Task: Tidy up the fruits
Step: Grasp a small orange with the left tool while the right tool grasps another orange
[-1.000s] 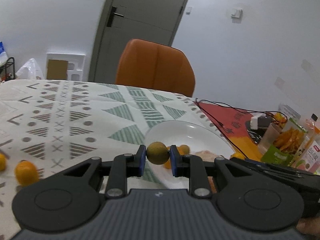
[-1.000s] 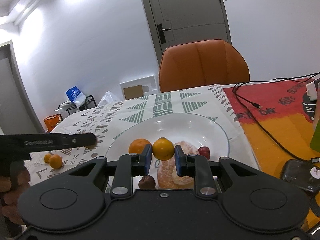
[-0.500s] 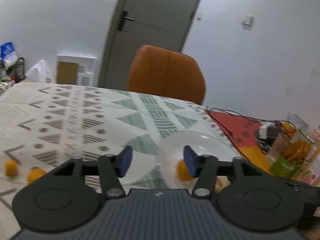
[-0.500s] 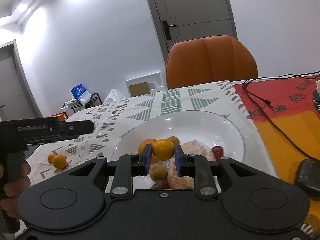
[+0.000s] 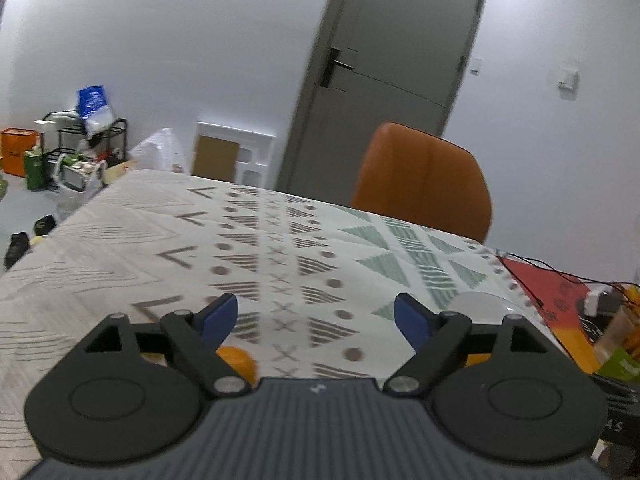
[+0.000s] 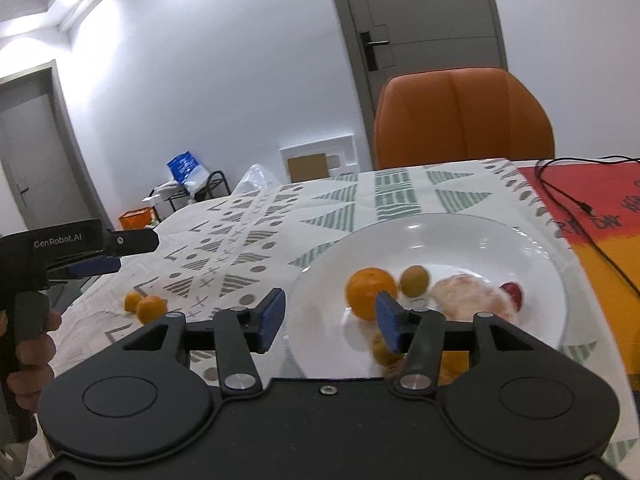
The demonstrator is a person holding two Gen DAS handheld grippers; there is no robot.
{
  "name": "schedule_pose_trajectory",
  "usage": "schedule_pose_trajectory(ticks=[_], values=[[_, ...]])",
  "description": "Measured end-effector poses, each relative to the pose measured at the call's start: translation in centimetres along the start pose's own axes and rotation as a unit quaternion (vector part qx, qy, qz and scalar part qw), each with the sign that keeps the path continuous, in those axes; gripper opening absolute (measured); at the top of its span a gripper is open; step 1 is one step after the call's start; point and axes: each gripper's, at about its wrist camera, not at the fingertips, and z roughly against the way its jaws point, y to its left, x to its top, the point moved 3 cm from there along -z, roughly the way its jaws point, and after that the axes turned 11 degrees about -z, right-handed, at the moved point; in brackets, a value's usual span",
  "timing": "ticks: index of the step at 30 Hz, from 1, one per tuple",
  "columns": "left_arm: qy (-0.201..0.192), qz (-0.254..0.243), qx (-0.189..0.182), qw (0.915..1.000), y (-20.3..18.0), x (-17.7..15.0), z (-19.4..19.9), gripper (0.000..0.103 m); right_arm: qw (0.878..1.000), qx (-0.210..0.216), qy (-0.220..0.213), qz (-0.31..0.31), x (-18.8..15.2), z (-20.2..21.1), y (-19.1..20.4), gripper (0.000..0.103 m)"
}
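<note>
Right wrist view: patterned white tablecloth (image 6: 248,232) stretches bare toward its far edge. At its right end sits the round white ceramic plate (image 6: 472,236), holding a large orange mandarin (image 6: 370,293), round and without a long axis, a peeled segment cluster (image 6: 468,296) and a small olive-yellow fruit (image 6: 415,281). The right gripper (image 6: 330,316) gapes empty over the near rim; the left gripper (image 5: 316,314) is likewise spread wide, holding nothing. Two small oranges (image 6: 146,306) lie left of the plate.
</note>
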Motion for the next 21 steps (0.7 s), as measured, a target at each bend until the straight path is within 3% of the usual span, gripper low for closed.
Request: schedule_pose_trajectory(ticks=[10, 21], values=[[0.008, 0.024, 0.042, 0.9988, 4.9, -1.3, 0.7, 0.085, 0.999, 0.024, 0.017, 0.022, -0.7, -1.6, 3.9, 0.051], [0.035, 0.052, 0.044, 0.997, 8.7, -3.3, -0.5, 0.083, 0.997, 0.037, 0.042, 0.051, -1.7, -3.6, 7.9, 0.051]])
